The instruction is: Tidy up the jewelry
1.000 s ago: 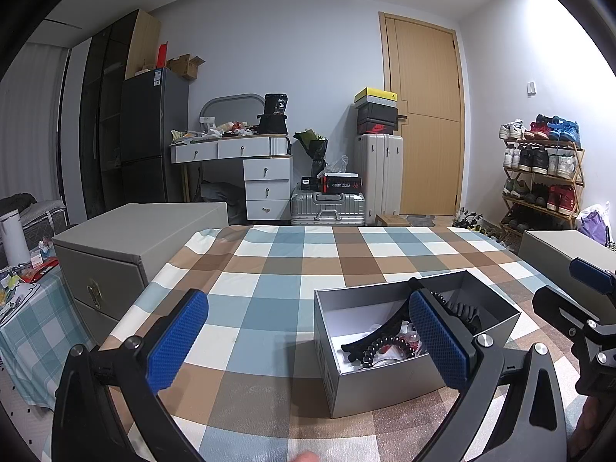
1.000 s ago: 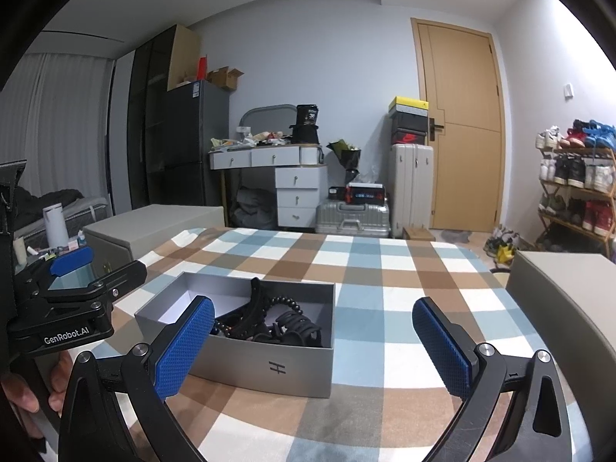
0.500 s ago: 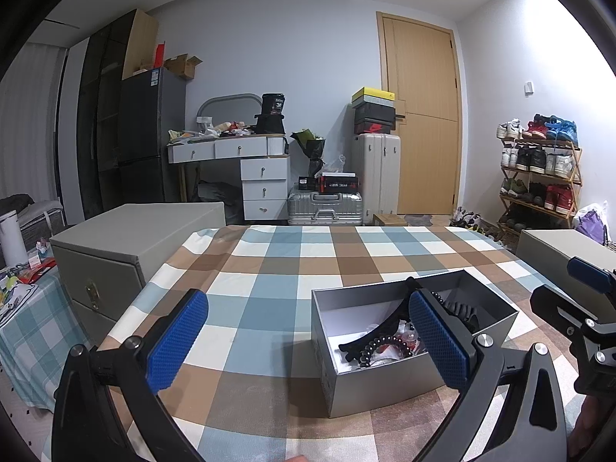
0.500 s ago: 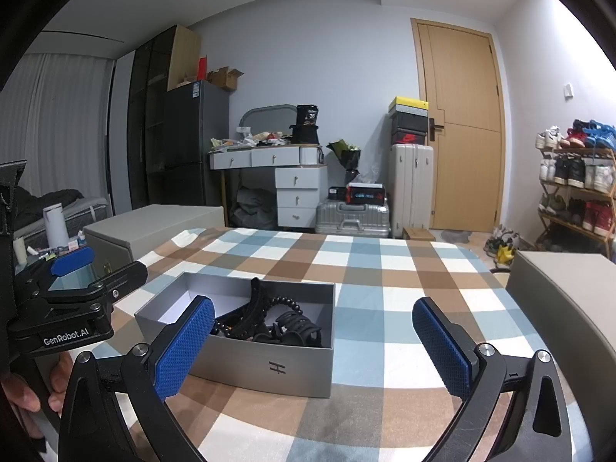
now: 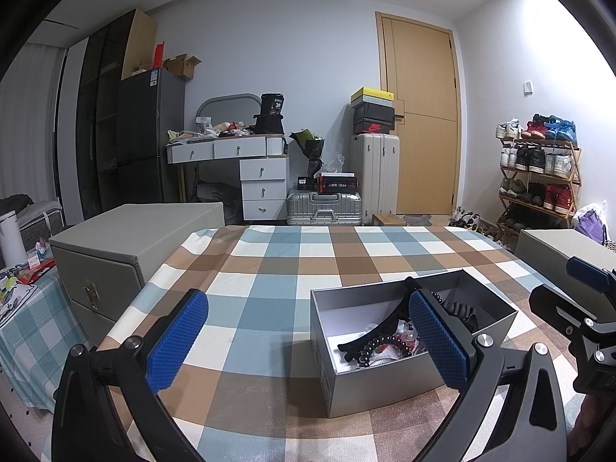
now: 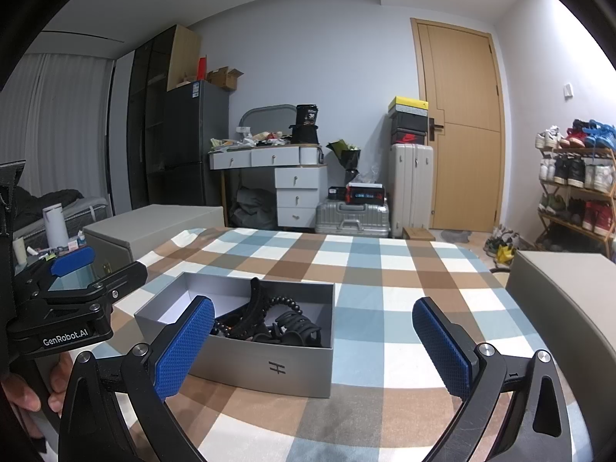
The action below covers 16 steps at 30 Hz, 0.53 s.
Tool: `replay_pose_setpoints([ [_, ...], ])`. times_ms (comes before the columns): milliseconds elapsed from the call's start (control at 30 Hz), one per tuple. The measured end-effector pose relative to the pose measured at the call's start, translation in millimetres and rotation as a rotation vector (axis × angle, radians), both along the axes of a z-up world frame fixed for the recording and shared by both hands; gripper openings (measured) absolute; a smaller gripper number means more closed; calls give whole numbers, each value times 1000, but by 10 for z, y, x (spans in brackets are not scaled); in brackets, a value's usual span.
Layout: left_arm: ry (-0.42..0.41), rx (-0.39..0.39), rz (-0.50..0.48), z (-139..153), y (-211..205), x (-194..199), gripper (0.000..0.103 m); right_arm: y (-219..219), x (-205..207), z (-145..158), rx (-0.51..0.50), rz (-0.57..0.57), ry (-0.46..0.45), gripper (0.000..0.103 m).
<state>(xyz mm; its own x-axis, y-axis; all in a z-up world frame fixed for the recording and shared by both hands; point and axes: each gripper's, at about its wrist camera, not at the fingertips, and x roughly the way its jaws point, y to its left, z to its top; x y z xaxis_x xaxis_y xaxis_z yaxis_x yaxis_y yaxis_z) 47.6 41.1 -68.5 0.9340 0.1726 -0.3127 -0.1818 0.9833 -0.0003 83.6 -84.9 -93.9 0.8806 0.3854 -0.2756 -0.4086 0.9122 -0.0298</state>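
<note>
An open silver box (image 5: 389,379) (image 6: 269,365) stands on the checked tablecloth. Inside lie a black hair claw (image 5: 379,333) (image 6: 256,304), a dark bead bracelet (image 5: 381,346) (image 6: 283,301) and more black clips (image 6: 294,331). My left gripper (image 5: 308,340) hovers open above the cloth, its right finger in front of the box. My right gripper (image 6: 313,346) is open too, its left finger by the box's near left corner. Neither holds anything. Each gripper's body shows at the edge of the other's view.
The table (image 5: 269,265) has a brown, blue and white checked cloth. A grey drawer chest (image 5: 115,246) stands at its left side, another grey box (image 6: 566,308) at its right. A person's hand (image 6: 23,396) holds the left gripper. Desk, suitcases and shoe rack stand far behind.
Almost nothing: the left wrist view shifted very slightly, the box sitting a touch more left in it. Both grippers stay open.
</note>
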Motion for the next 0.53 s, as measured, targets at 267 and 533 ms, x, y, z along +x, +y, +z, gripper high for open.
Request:
replay_pose_setpoints([
  [267,0,0,0,0,1,-2,102,1,1,0,0,0,0,103],
  [533,0,0,-3,-10,0,25,102,-1,0,1,1,0,0,103],
])
